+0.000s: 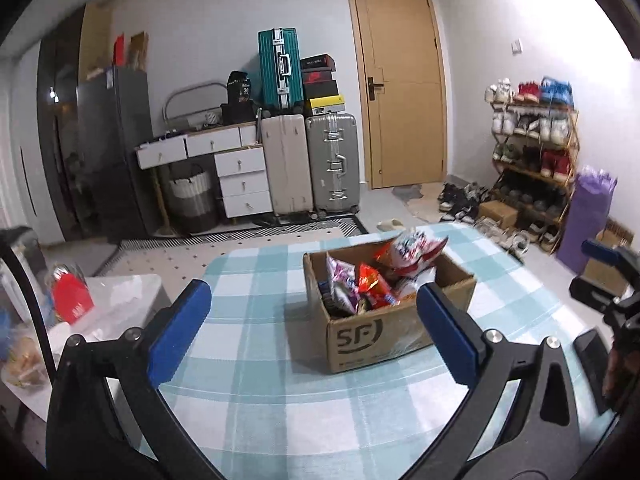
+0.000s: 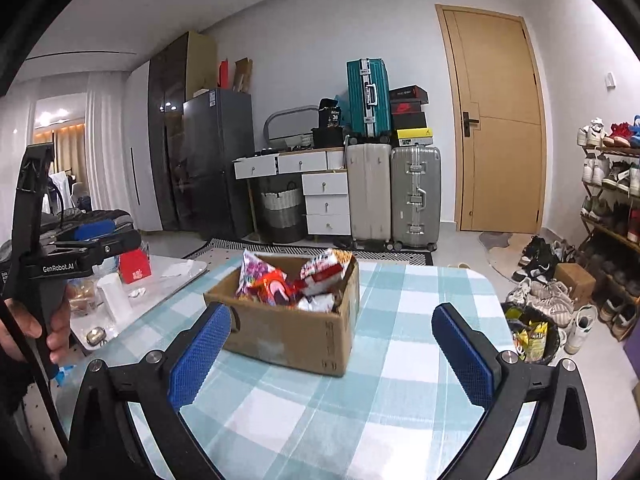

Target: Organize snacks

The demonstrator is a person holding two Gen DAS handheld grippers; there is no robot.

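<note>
A brown cardboard box (image 1: 372, 338) marked SF stands on the blue and white checked tablecloth (image 1: 256, 360), filled with several colourful snack bags (image 1: 360, 284). My left gripper (image 1: 312, 292) hangs open in front of the box, nothing between its blue pads. In the right wrist view the same box (image 2: 288, 332) holds the snack bags (image 2: 292, 280), and my right gripper (image 2: 332, 316) is open and empty in front of it. The left gripper (image 2: 96, 236) shows at that view's left edge, held by a hand (image 2: 52, 332). The right gripper (image 1: 600, 264) shows at the left wrist view's right edge.
A white side table (image 2: 176, 276) to the left carries a red box (image 2: 135, 266), a white cup (image 2: 116, 296) and small items. Right of the table, a bin (image 2: 532, 336) with wrappers, loose shoes and a shoe rack (image 1: 536, 152). Suitcases (image 1: 332, 164), drawers and a door stand behind.
</note>
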